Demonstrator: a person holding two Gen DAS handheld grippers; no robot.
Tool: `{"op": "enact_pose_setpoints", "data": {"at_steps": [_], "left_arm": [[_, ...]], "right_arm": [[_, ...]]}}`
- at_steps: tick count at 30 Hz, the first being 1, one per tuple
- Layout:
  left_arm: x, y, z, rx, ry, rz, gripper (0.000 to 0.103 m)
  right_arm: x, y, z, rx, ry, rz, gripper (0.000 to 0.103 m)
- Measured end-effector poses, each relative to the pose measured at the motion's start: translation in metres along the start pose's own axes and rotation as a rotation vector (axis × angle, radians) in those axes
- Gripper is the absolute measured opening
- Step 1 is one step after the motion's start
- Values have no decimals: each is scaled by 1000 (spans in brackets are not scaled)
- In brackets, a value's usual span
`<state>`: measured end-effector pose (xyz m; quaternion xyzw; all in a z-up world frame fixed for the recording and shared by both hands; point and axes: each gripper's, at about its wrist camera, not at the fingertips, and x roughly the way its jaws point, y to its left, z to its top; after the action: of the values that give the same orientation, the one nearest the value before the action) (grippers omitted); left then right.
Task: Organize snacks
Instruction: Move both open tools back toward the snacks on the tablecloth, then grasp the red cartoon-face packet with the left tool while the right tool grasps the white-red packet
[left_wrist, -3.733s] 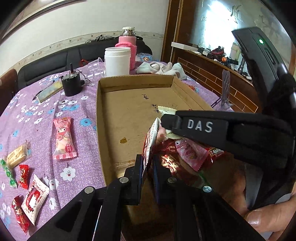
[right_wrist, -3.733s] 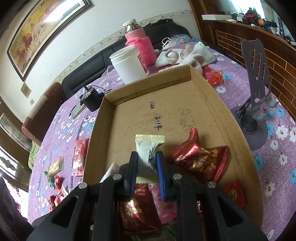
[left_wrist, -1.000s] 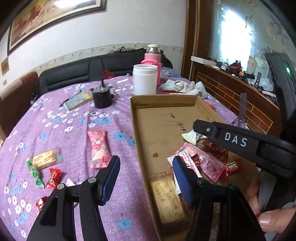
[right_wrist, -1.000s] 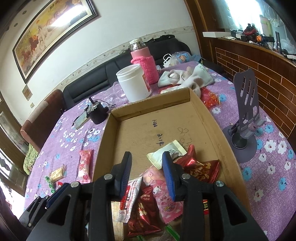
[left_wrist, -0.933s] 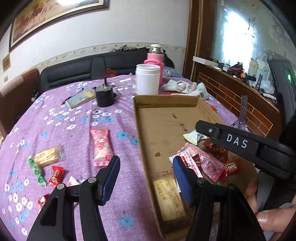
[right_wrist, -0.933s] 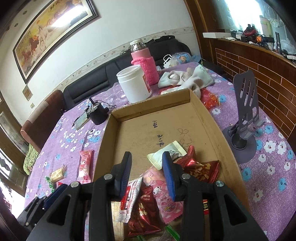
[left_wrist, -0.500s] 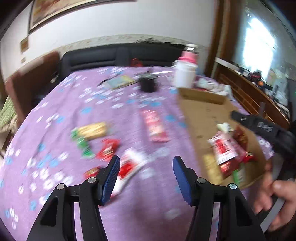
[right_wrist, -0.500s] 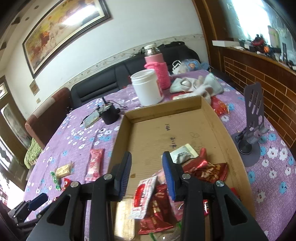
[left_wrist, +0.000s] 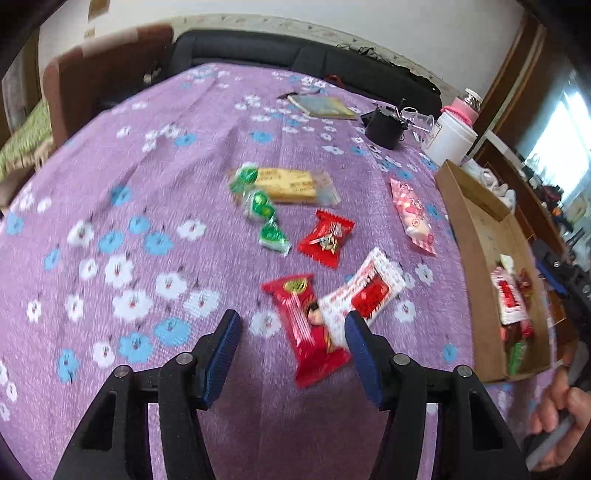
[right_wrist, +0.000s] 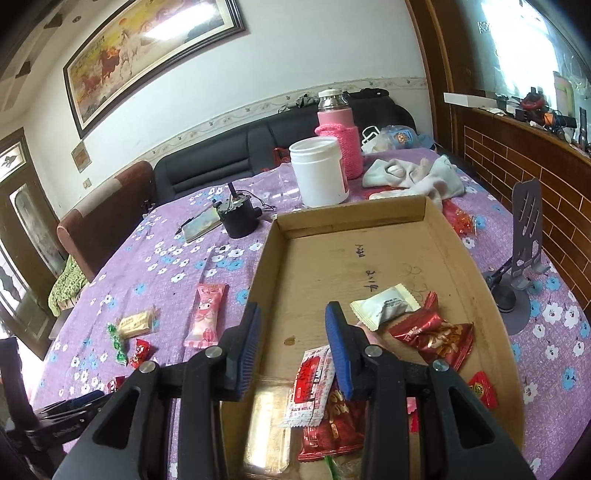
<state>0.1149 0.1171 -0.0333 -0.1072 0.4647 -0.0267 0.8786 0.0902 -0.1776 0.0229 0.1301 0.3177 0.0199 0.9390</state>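
- Shallow brown cardboard tray sits on the purple flower-print tabletop; open top, low walls, handwriting on its floor.
- Tray contents, all at the near end: white crimped-edge packet, shiny dark-red wrapped snack, white-and-red sachet lying over a red foil packet, a gold-coloured wrapped bar by the near-left wall, small red candy at the right wall. Far half of the tray floor is bare.
- Outside the tray, loose on the tabletop: pink cartoon-print packet, clear-wrapped yellow biscuit bar, green-wrapped candies, small red square packet, long red packet overlapped by a white-and-red printed packet.
- White lidded plastic jar stands upright beyond the tray's far wall; pink knit-sleeved flask just behind it.
- Left tool: jaws apart, have just been closing; nothing gripped. The long red packet lies between and under the tips; contact not discernible (motion blur).
- Right tool: jaws partly open, empty, held above the tray's near-left part.
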Motion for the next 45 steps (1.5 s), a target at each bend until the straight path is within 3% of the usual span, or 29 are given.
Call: {"op": "enact_pose_setpoints", "data": {"at_steps": [2,4,8,12,17,20,22,28,32,38,40,43,45], "left_arm": [[4,-4,2,32,-14,56,30],[5,0,4,44,-26,89,21],[5,21,10,38,-59,174,21],[5,49,17,-1,-92,258,21],[6,58,19,-21,-106,286,22],[6,56,19,-12,-108,302,22],[6,58,19,-26,-106,292,22],[5,60,19,-47,-107,290,23],[5,61,19,-53,-105,289,23],[6,60,19,-56,-104,293,23],[6,60,19,-55,-106,295,23],[6,60,19,-51,-106,298,23],[7,59,19,-50,-107,301,23]], "right_arm": [[-1,1,0,-2,-3,5,35],[-3,4,0,-8,-7,21,35],[-4,13,-2,-32,-5,64,35],[-6,38,-9,-93,41,172,35],[13,89,-30,-93,248,365,35],[35,108,-44,-6,381,373,35],[46,114,-47,38,425,381,35],[67,142,-50,14,474,268,35],[75,153,-55,-1,499,202,42],[92,161,-58,-36,479,92,43],[98,169,-57,-110,462,53,43],[103,184,-61,-317,434,23,43],[99,180,-63,-337,426,42,43]]}}
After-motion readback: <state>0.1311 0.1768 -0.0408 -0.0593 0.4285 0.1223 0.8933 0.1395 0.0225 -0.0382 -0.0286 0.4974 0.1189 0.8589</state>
